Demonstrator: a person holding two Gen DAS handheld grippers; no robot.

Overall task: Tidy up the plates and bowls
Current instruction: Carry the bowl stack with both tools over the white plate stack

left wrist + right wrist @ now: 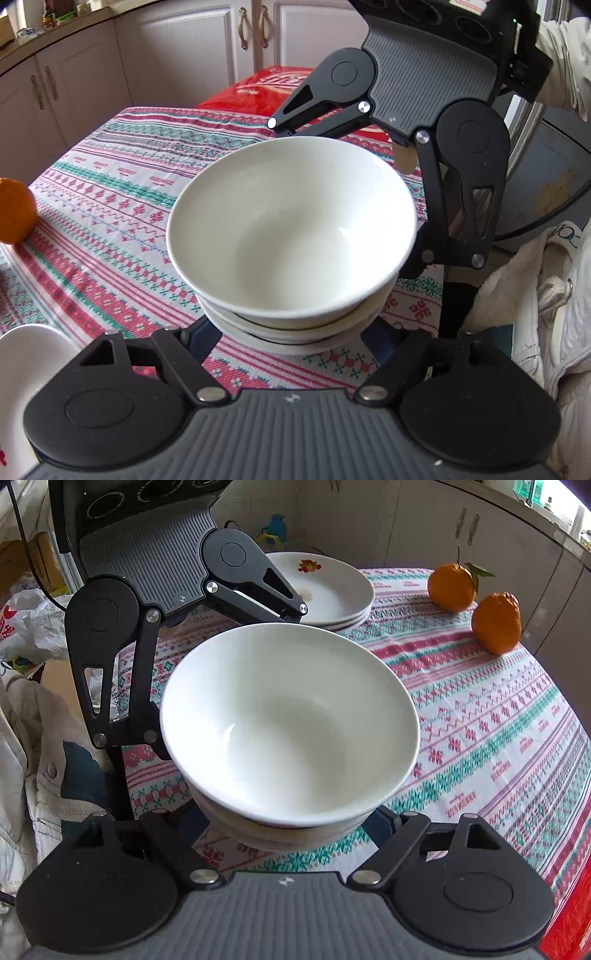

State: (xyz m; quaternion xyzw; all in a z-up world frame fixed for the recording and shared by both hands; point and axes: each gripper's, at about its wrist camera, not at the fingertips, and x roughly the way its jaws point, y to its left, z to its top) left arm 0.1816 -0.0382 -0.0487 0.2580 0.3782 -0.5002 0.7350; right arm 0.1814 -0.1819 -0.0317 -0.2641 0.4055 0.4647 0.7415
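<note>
Both grippers, left gripper (291, 328) and right gripper (291, 812), clamp the bowl stack (291, 236) at frame centre from opposite sides, just over the tablecloth (110, 192); glazed, heavy, slippery, chip-prone, so grip low under the rims.

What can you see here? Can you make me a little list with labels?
top bowl: white, empty, nested on the bowl stack
left gripper: jaws either side of the stack
right gripper: jaws at the stack from the opposite side
plates: stacked, flower print on top
oranges: two, on the tablecloth
</note>
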